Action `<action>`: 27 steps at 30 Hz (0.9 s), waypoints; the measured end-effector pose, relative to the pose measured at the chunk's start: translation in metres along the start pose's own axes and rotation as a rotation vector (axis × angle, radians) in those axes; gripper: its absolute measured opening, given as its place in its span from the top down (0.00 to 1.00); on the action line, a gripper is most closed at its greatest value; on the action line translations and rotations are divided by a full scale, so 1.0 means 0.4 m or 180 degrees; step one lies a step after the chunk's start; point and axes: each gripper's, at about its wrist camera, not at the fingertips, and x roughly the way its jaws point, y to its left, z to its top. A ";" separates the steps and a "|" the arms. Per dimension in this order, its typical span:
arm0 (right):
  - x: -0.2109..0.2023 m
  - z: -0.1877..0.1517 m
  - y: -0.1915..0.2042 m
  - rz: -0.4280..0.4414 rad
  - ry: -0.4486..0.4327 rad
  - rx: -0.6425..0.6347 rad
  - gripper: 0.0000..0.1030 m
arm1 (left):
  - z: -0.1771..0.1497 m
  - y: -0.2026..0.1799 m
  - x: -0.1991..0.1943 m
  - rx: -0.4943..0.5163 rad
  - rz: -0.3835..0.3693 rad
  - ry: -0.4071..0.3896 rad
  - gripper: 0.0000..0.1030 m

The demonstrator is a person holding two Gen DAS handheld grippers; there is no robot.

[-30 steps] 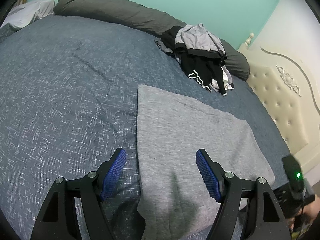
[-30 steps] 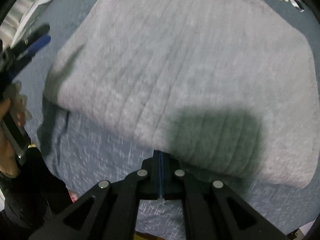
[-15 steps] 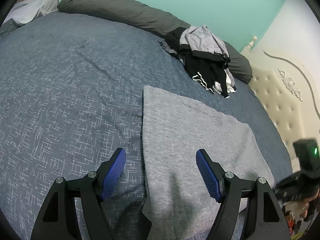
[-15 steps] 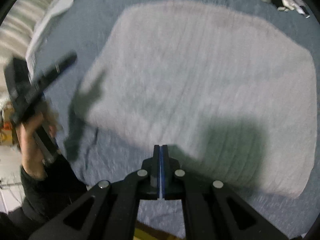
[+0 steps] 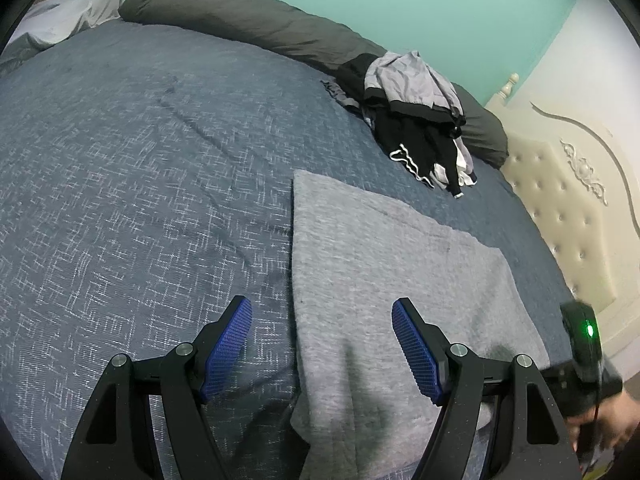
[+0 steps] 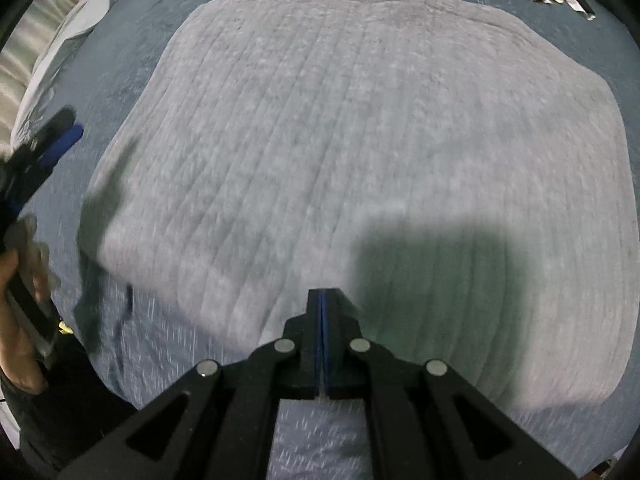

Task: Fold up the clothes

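A flat grey knitted garment (image 5: pixel 384 280), squared into a rectangle, lies on the blue woven bedspread (image 5: pixel 120 184) directly ahead of both handheld tools. The left tool (image 5: pixel 322 344) hovers with its blue ribbed pads spread wide and empty; the cloth's left edge runs forward between its fingers, so most of the garment lies ahead and to its right, its long axis stretching away towards the padded cream headboard (image 5: pixel 576 216). The right tool (image 6: pixel 323 312) has its pads pressed together with nothing visibly caught between them, poised just above the garment's near edge, which crosses its view from side to side. It looks the nearer of the two to that edge, though motion blur in its view makes this uncertain. A heap of black, white and lilac clothes (image 5: pixel 420 120) waits well beyond, against a long dark grey bolster (image 5: pixel 248 20). Compared with half a second ago, the right tool has dropped closer to the cloth, which now fills more of its view, while the left tool has barely shifted.
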 end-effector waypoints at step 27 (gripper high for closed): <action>-0.213 -0.225 -0.444 0.0514 -0.1671 0.1473 0.99 | -0.105 0.005 -0.059 -0.0395 -0.0018 0.0536 0.14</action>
